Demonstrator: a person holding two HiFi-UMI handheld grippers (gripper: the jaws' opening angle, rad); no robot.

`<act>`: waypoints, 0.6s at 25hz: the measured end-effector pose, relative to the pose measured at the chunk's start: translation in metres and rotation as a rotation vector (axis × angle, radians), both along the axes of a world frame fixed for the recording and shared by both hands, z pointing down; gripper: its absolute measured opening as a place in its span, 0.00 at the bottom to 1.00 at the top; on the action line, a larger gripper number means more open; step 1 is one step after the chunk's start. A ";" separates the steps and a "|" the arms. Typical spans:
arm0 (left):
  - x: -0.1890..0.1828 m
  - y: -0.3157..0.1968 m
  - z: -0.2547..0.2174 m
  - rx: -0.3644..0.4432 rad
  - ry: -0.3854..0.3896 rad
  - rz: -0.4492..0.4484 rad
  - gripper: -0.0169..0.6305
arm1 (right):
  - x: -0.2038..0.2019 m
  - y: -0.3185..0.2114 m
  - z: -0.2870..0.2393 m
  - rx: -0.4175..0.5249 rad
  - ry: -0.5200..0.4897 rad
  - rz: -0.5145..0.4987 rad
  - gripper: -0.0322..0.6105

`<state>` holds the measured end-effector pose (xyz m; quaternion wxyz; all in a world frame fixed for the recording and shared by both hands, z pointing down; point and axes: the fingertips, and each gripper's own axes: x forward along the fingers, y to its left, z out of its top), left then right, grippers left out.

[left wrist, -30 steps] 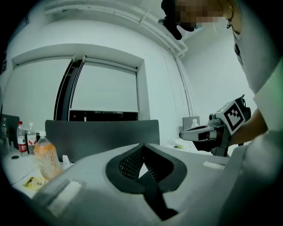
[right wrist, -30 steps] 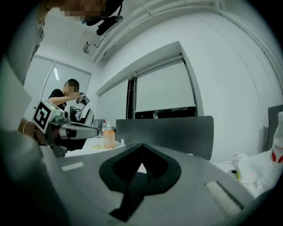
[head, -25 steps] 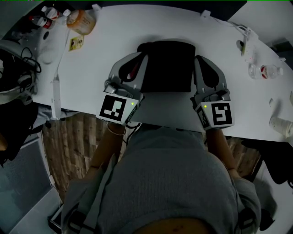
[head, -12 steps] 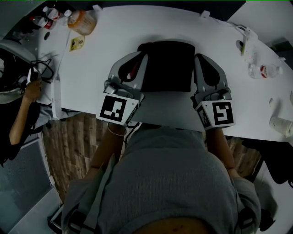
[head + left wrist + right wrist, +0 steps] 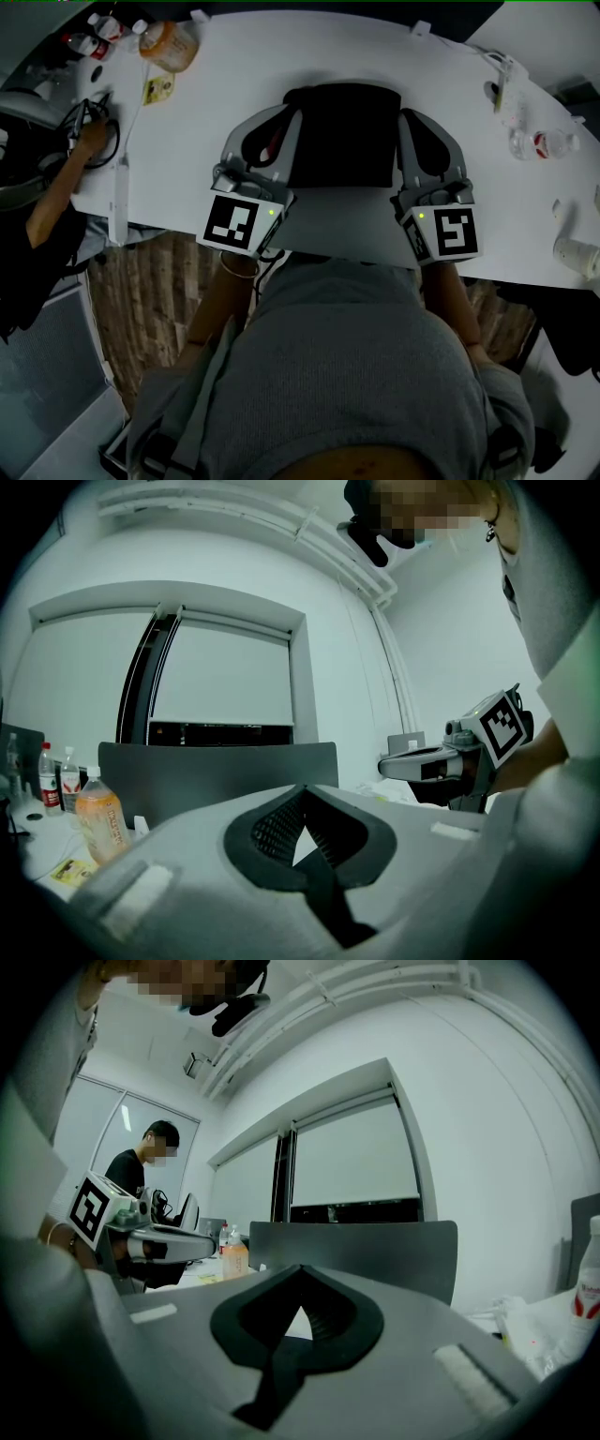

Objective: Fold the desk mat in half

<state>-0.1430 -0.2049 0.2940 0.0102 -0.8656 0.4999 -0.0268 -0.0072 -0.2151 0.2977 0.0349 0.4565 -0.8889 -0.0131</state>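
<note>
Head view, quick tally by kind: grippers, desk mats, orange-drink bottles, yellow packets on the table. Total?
Grippers: 2, left gripper and right gripper, both shut
Desk mat: 1, black, between them
Orange-drink bottle: 1
Yellow packet: 1
Total: 5

White curved table (image 5: 234, 103); wood-grain floor (image 5: 141, 281); plain white walls (image 5: 487, 1101); dark-framed window (image 5: 220, 677), pale blind drawn.
</note>
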 end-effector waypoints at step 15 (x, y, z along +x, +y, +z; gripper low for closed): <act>0.001 -0.006 0.000 -0.011 0.007 0.006 0.03 | 0.000 -0.004 0.000 0.004 0.000 -0.001 0.05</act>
